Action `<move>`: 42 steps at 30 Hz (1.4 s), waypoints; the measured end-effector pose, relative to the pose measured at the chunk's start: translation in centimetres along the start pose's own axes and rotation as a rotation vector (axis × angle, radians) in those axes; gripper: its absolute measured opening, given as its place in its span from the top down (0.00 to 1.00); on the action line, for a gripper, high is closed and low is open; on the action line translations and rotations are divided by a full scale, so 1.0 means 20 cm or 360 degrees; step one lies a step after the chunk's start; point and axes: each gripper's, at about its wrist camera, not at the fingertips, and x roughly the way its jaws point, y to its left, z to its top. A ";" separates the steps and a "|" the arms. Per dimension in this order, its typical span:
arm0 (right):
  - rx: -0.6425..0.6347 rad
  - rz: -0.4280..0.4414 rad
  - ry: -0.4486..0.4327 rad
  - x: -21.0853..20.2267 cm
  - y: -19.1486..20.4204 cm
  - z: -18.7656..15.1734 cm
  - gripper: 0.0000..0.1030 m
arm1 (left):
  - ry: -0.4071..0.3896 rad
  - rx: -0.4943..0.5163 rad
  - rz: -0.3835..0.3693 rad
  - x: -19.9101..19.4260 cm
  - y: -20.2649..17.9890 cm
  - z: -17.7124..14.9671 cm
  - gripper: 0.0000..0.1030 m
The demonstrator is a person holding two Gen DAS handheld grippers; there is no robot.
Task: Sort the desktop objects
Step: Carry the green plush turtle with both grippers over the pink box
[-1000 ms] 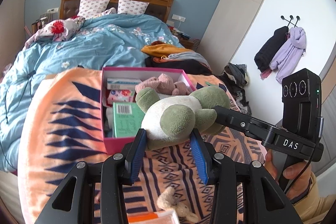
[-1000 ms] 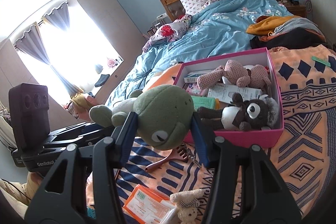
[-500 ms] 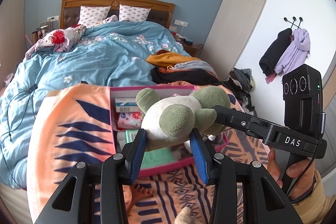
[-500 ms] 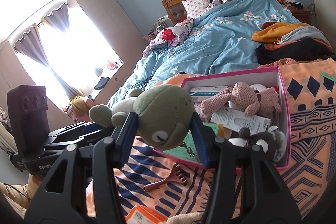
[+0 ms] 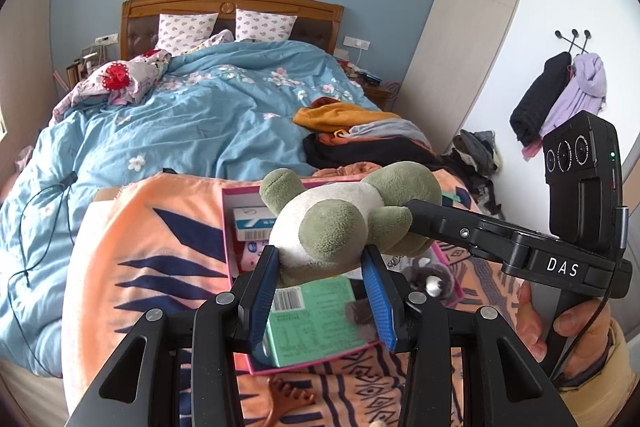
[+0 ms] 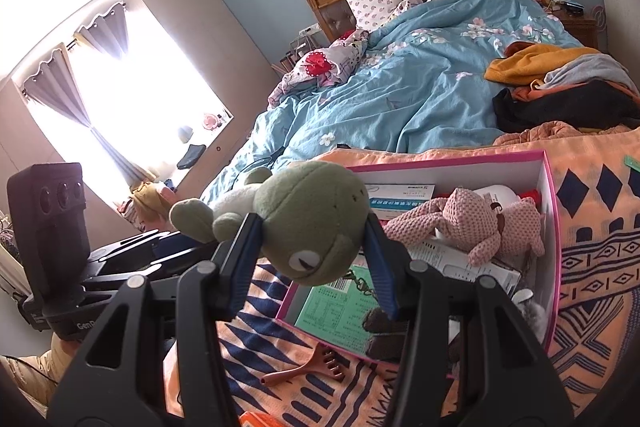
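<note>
A green and white plush frog is held in the air between both grippers. My left gripper is shut on its body end. My right gripper is shut on its head. The frog hangs above the near part of an open pink box, also in the right wrist view. The box holds a green carton, a pink knitted doll, a white and blue carton and a dark plush toy.
The box sits on an orange and navy patterned cloth. A brown hair claw lies on the cloth in front of the box. Behind is a bed with a blue duvet and a pile of clothes.
Both grippers have carried the frog forward, from in front of the box to above its near part. The hair claw and small toy on the cloth have slid down in view.
</note>
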 end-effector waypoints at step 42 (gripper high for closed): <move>-0.0166 -0.0062 0.0132 0.43 -0.16 0.33 0.51 | 0.0062 -0.0195 0.0134 0.38 0.21 0.27 0.67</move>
